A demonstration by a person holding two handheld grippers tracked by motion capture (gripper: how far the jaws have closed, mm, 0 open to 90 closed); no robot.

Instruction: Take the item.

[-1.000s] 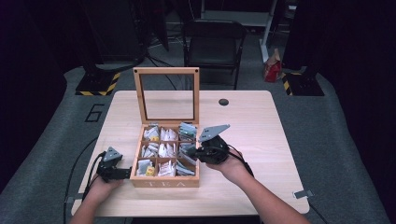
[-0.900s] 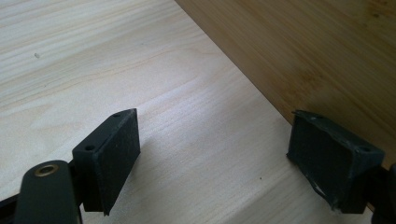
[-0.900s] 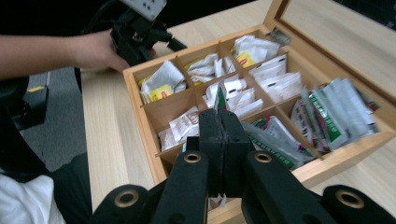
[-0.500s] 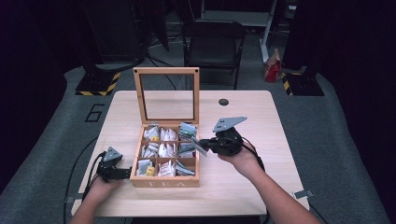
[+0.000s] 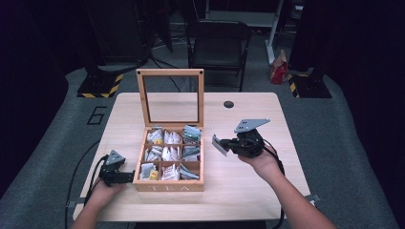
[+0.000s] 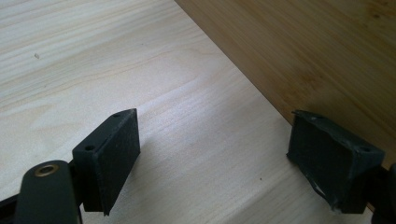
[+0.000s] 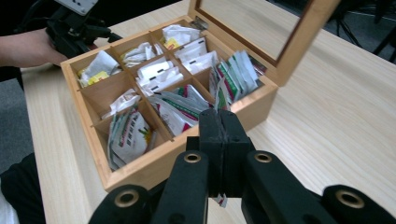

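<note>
The right gripper (image 5: 220, 145) has carried a tea packet (image 5: 218, 144) clear of the tea box (image 5: 168, 183).

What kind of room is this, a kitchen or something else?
Probably a recording studio or lab, not a kitchen: dark curtains surround one light wooden table, a folding chair stands behind it, and hazard-striped stand bases sit on the grey floor.
</note>
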